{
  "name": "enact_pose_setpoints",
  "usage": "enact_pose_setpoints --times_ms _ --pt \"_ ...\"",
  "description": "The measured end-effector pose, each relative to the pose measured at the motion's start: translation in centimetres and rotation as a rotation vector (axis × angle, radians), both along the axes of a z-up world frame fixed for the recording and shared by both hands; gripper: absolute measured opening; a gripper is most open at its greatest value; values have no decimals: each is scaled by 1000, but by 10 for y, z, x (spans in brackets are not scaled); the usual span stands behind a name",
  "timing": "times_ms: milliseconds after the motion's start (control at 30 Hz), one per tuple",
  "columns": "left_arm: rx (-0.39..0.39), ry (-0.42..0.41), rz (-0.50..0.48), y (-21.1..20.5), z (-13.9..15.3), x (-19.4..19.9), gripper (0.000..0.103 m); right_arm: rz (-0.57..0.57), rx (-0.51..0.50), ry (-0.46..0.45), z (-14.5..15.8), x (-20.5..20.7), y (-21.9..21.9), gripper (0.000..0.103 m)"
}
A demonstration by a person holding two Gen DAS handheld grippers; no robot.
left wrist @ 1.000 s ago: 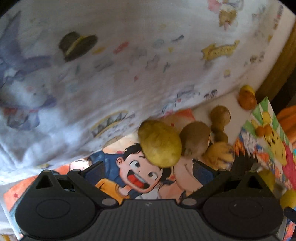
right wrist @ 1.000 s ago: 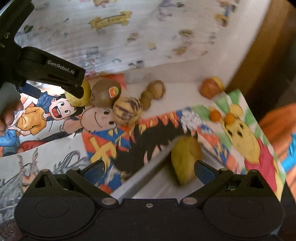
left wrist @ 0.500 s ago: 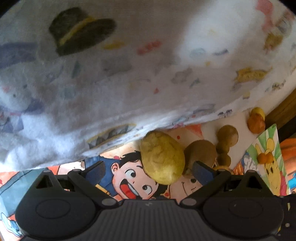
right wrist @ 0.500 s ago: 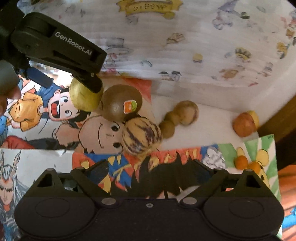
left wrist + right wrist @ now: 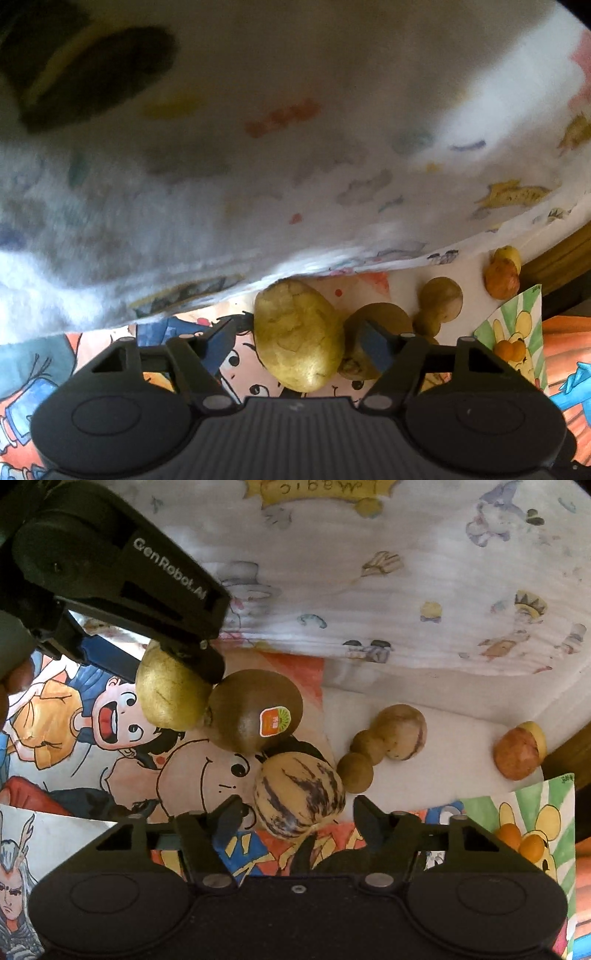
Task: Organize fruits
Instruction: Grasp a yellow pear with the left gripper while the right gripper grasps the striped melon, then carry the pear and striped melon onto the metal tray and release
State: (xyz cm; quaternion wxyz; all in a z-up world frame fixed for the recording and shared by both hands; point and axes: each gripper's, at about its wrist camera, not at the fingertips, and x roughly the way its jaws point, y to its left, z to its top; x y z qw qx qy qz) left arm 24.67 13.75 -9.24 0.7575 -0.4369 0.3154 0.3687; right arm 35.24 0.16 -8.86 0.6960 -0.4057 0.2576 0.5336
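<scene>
A lumpy yellow-green fruit (image 5: 299, 336) lies on a cartoon drawing, between the fingers of my left gripper (image 5: 297, 338). The jaws are closing, and a small gap shows on each side of the fruit. In the right wrist view the same fruit (image 5: 170, 694) sits under the left gripper's fingers (image 5: 199, 653). A cream fruit with purple stripes (image 5: 299, 794) lies between the fingers of my right gripper (image 5: 299, 808). Those jaws are closing too, and the pads stand just clear of the fruit's sides.
A brown kiwi with a sticker (image 5: 255, 709) touches both fruits. Small round brown fruits (image 5: 402, 731) and a reddish fruit (image 5: 517, 753) lie to the right. A white printed cloth (image 5: 369, 590) rises behind. A hand (image 5: 11, 679) shows at the left edge.
Both pairs of jaws have narrowed. My right gripper left a yellow fruit on a grey surface and came to straddle the striped fruit. The left gripper moved closer over its fruit.
</scene>
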Motion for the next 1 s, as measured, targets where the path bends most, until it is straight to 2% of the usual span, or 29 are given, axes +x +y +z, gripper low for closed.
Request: enact_pose_setpoints --times_ms 100,400,467,533,733,1000 --pt "-21 -2 7 4 -3 -3 67 -5 -3 14 -3 5 3 57" --pt "-50 -22 7 10 -10 0 65 -24 17 30 -1 6 1 56" --pt "-53 -31 1 9 -11 0 59 -35 20 32 -1 5 0 56" --pt "-50 -31 -9 8 -10 0 58 -48 24 36 -2 5 -1 56" --pt "-60 -33 -21 10 -9 -2 57 -128 68 71 -3 2 -11 55" --pt "-57 -20 -52 7 -9 -7 57 -280 165 190 -1 -1 -39 55"
